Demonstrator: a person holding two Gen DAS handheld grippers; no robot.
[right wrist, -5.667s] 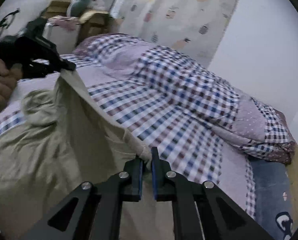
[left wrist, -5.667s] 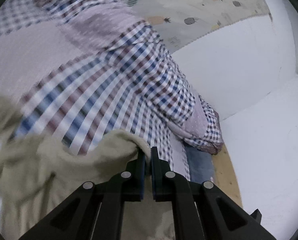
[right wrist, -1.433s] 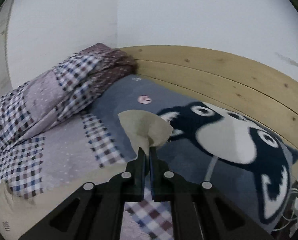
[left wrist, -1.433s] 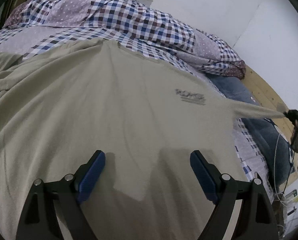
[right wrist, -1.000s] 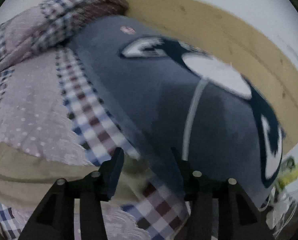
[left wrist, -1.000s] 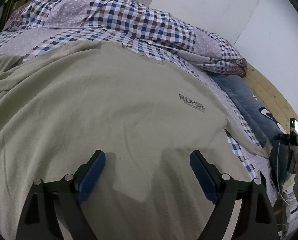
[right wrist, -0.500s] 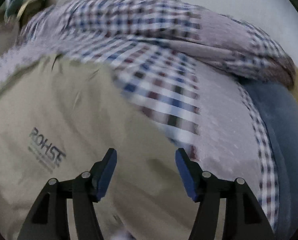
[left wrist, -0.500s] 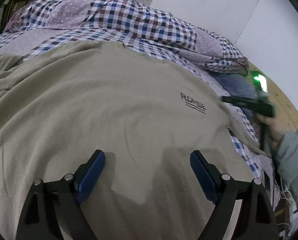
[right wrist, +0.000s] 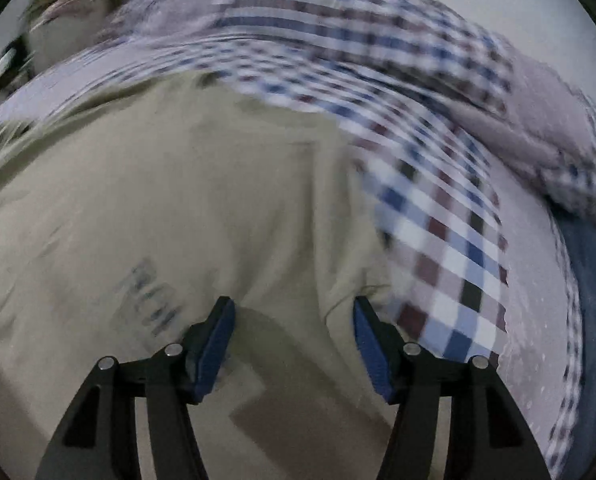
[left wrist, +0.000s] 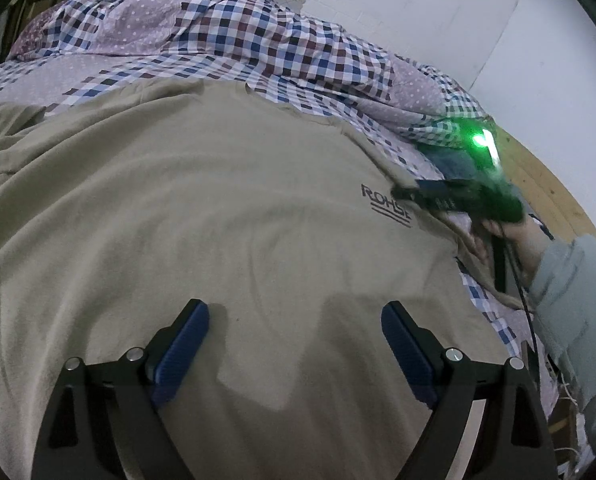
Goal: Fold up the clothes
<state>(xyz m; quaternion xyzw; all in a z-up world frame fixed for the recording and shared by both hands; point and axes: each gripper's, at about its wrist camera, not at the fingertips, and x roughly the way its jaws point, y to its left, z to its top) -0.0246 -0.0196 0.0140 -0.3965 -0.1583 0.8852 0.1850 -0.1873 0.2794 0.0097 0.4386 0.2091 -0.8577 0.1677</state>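
Beige shirt (left wrist: pixel 202 216) lies spread face-up across the checked quilt (left wrist: pixel 258 36) on the bed, logo showing, flat enough to fold. Left gripper (left wrist: pixel 294 344) hovers low over the hem area, jaws wide, holding nothing. Right gripper (right wrist: pixel 292 338), jaws also apart and empty, straddles the shirt's right edge, likely lining up a grasp there for the first fold.

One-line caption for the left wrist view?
Open left gripper over a beige shirt spread on a checked quilt; right gripper near its logo.
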